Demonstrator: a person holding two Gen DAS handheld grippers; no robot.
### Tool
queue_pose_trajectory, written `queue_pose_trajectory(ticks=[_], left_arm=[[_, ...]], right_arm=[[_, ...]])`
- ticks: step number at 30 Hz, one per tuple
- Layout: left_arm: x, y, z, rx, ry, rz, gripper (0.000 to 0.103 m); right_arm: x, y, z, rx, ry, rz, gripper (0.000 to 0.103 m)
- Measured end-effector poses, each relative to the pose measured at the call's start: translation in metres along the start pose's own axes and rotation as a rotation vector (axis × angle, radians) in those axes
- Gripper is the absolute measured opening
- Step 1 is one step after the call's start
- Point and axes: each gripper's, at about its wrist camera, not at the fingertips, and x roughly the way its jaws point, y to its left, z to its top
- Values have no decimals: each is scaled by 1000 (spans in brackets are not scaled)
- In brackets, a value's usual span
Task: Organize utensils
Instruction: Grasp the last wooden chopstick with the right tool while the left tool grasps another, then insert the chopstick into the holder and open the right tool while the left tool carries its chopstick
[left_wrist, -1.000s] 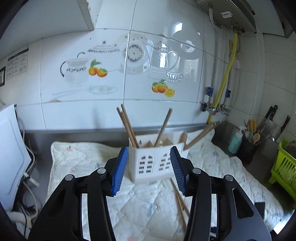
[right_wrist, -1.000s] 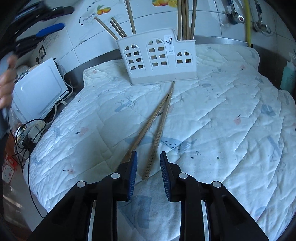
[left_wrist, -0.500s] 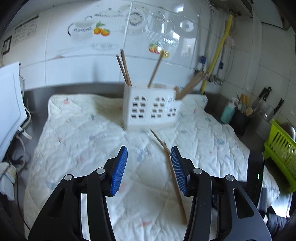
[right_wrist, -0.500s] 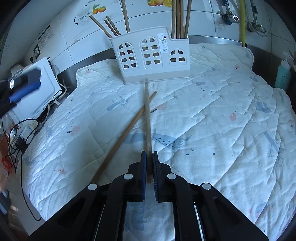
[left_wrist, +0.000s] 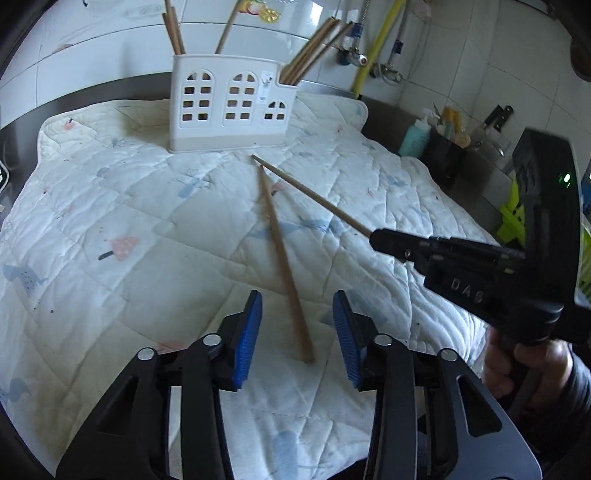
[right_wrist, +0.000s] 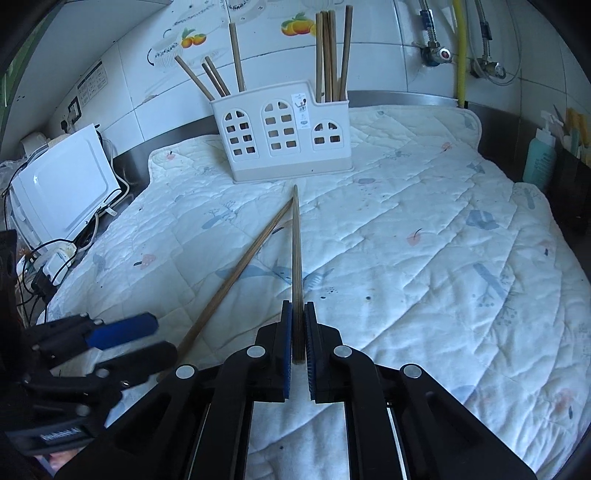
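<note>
Surface (right_wrist: 413, 99) = steel counter along tiled wall, mostly covered by white quilted mat (right_wrist: 406, 229) w/ small pastel prints. On mat: white plastic holder (right_wrist: 284, 136) near back edge, upright, chopsticks standing in its compartments. In front of holder, one loose chopstick (left_wrist: 284, 266) lies flat on mat, far tip near holder base, near end btwn the left tool's open jaws. 2nd chopstick (right_wrist: 295, 258) has far tip beside the first's; can't tell if it rests on mat. Off mat, on bare counter: white appliance (right_wrist: 62, 184) w/ cables at left, teal bottle (right_wrist: 540, 155) and dark caddy (left_wrist: 443, 158) at right.
</note>
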Motion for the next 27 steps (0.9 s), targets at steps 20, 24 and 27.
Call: queue_pose_trajectory(ticks=[20, 24, 27], left_arm=[[-3, 9, 15, -7, -64, 57, 5], [-19, 11, 27, 5, -134, 55, 5], [-28, 12, 39, 12, -178, 53, 5]], right_arm=[[-61, 4, 46, -62, -164, 12, 6], [-78, 3, 69, -93, -220, 14, 6], [-89, 2, 89, -102, -254, 32, 6]])
